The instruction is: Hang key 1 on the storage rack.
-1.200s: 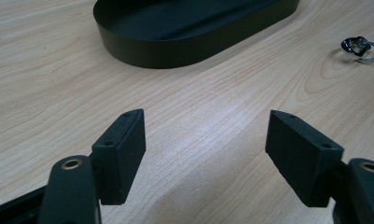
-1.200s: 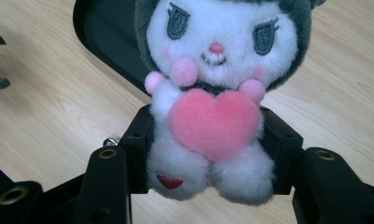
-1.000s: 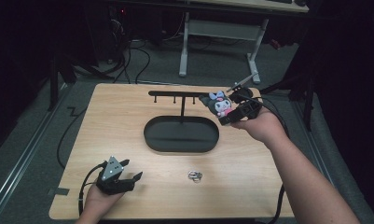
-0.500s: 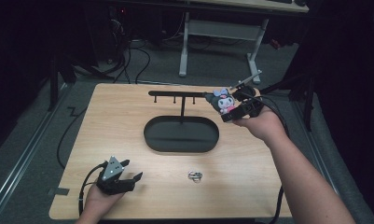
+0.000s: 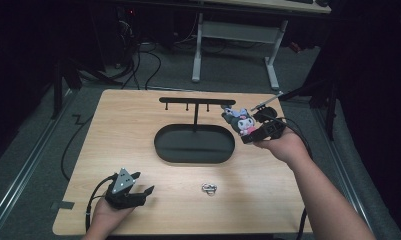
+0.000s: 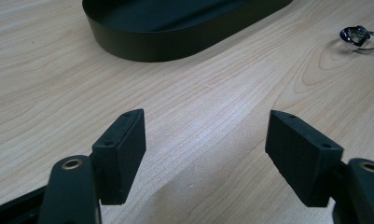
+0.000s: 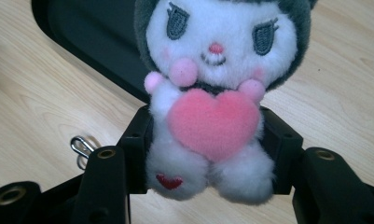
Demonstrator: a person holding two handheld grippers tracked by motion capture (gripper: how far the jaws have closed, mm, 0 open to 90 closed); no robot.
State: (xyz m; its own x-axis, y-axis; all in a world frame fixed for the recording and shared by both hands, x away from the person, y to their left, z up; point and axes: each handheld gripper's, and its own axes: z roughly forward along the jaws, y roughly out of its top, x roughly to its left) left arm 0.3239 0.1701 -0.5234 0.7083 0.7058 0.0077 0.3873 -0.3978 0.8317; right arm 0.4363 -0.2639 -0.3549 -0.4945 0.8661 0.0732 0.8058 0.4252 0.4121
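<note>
My right gripper is shut on a small plush toy with a white face, a dark grey hood and a pink heart. It hangs just off the right end of the black oval tray. In the right gripper view the pads press on both sides of the plush toy's lower body, and the gripper holds it upright over the wood. My left gripper rests at the front left of the table. Its jaws stand wide open in the left gripper view, with bare wood between them.
A black hook rack rises on a post from the tray's far side. A small metal ring clip lies on the table in front of the tray, and it shows as the ring clip and the ring clip. The tray wall lies ahead of the left gripper.
My right hand has come down and a little nearer with the plush toy still gripped. The left gripper has stayed where it was.
</note>
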